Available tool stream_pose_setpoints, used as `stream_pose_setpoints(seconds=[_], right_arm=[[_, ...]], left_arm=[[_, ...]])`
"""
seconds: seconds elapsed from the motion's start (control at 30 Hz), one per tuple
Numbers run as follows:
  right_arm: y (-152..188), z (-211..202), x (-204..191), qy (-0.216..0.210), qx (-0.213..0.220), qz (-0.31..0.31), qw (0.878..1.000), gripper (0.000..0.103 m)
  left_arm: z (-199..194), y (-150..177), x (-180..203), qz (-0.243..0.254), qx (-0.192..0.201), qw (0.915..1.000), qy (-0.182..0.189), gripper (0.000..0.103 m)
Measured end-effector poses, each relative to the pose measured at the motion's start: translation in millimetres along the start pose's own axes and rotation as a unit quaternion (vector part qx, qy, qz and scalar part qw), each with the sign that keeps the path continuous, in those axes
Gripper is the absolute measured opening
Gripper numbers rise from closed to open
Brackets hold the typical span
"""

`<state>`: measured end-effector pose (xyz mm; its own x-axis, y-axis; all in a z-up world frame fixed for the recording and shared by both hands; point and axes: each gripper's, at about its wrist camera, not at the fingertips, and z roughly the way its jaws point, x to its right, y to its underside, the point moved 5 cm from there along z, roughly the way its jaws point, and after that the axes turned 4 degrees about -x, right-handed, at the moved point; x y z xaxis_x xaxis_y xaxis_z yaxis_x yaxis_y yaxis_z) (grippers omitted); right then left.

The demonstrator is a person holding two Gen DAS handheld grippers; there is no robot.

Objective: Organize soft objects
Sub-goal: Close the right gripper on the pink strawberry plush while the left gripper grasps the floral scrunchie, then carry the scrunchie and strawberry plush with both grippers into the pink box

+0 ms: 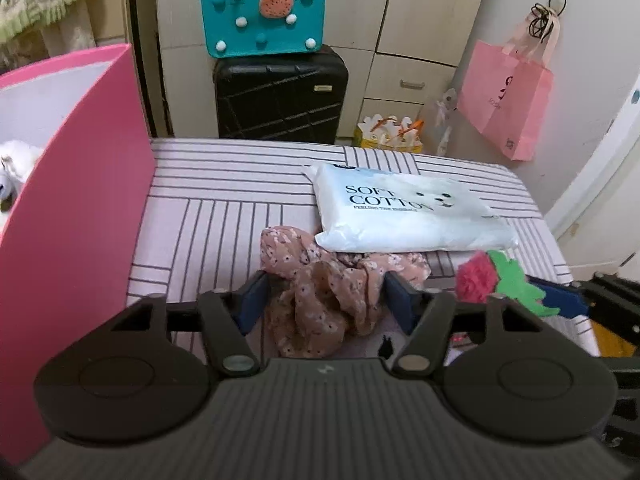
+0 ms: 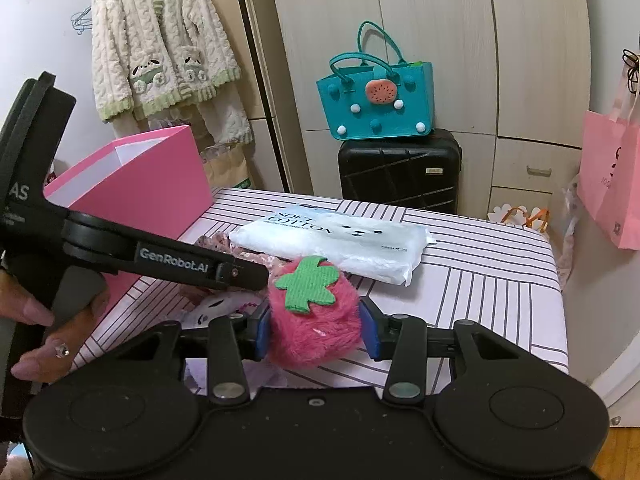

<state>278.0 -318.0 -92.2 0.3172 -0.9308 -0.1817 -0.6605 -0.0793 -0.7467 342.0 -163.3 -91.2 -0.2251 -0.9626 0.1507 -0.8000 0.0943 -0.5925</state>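
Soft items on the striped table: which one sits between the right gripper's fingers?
The fuzzy pink strawberry plush, green leaf on top. The floral scarf sits at the left gripper; the cotton pack lies untouched.

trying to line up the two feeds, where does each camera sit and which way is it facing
Left wrist: on the left gripper, angled down at the floral cloth between its fingers; pink box at left.
Right wrist: on the right gripper, shut on the strawberry plush; a hand shows at left.
Shared: cotton pack, striped table, teal bag.

A white plush (image 1: 14,172) sits half hidden inside the pink box (image 1: 76,200).
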Motion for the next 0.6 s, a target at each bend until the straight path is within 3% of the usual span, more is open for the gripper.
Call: stream_pose_setpoints(seconds=[0.03, 0.1, 0.13, 0.23, 0.33, 0.6], right_arm=[[1, 0, 1, 0.000, 0.000, 0.001, 1.000, 0.049], [2, 0, 2, 0.000, 0.001, 0.004, 1.000, 0.049], [2, -1, 2, 0.000, 0.000, 0.006, 1.000, 0.049], [4, -2, 3, -0.001, -0.001, 0.006, 1.000, 0.049], [6, -3, 3, -0.004, -0.003, 0.005, 1.000, 0.049], [7, -5, 2, -0.003, -0.004, 0.003, 1.000, 0.049]], left_arm=[[1, 1, 0, 0.000, -0.004, 1.0000, 0.001, 0.031], [1, 3, 1, -0.009, -0.007, 0.9997, 0.019, 0.018], [-1, 3, 0, -0.018, -0.004, 0.9995, 0.027, 0.016], [-9, 6, 2, -0.028, 0.016, 0.9986, 0.042, 0.015], [-12, 12, -1, -0.041, 0.010, 0.9977, 0.052, 0.012], [-28, 16, -4, -0.046, 0.028, 0.9973, 0.050, 0.012]])
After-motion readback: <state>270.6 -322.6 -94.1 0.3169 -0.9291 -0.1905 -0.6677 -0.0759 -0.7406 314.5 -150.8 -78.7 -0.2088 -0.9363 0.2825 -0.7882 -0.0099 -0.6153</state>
